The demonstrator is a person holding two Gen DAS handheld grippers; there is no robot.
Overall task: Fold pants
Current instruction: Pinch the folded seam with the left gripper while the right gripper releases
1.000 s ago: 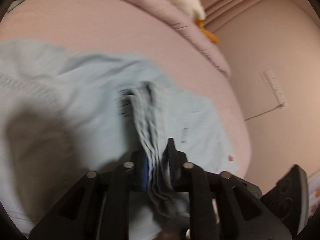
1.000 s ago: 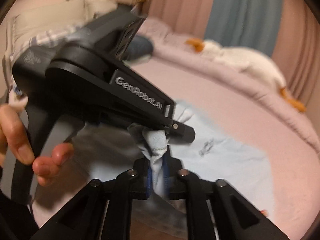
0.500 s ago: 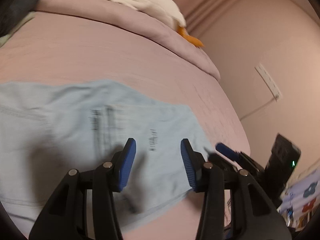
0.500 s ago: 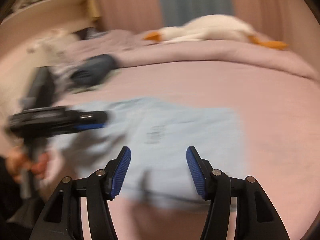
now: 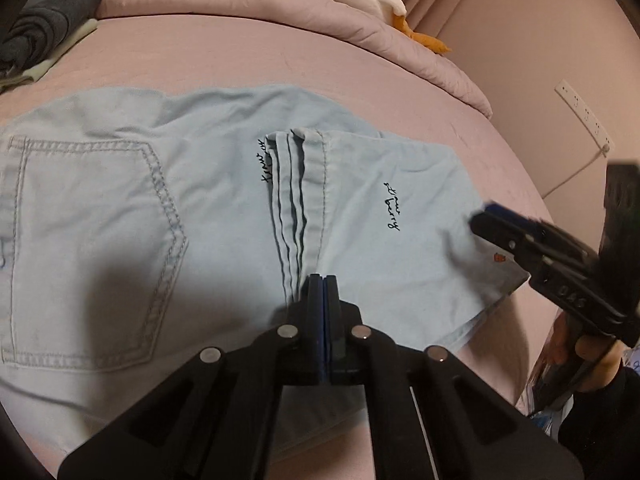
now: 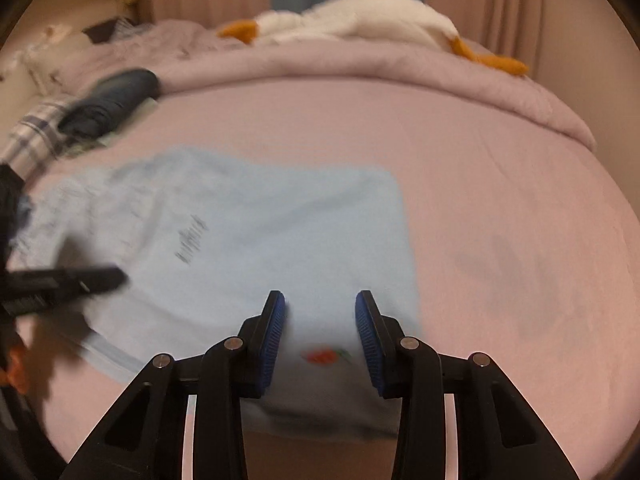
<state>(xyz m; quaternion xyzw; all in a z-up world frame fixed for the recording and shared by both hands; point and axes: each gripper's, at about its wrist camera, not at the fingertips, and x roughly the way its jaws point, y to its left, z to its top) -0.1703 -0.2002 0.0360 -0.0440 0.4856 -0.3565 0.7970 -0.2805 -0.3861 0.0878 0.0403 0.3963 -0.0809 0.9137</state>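
Note:
Light blue pants (image 5: 200, 220) lie folded flat on the pink bed (image 5: 240, 60), back pocket at the left and the stacked hems (image 5: 300, 200) across the middle. My left gripper (image 5: 323, 280) is shut just short of the hems' near end, with no cloth showing between its pads. My right gripper (image 6: 320, 320) hovers over the pants' (image 6: 260, 232) near right corner by a small red embroidery (image 6: 320, 356). Its jaws are closing and stand apart, with cloth below them and nothing pressed. In the left wrist view the right gripper (image 5: 484, 216) sits at that corner.
A white plush goose (image 6: 360, 16) lies on the rolled duvet (image 6: 400, 64) at the back. Dark folded clothes (image 5: 44, 28) and a plaid cloth (image 6: 36, 128) sit at the far left. A wall socket strip (image 5: 584, 116) with a cable is on the right.
A second ago both grippers held the bunched hems up. They let go, the pants dropped flat, the left jaws have shut and the right jaws have narrowed over the corner.

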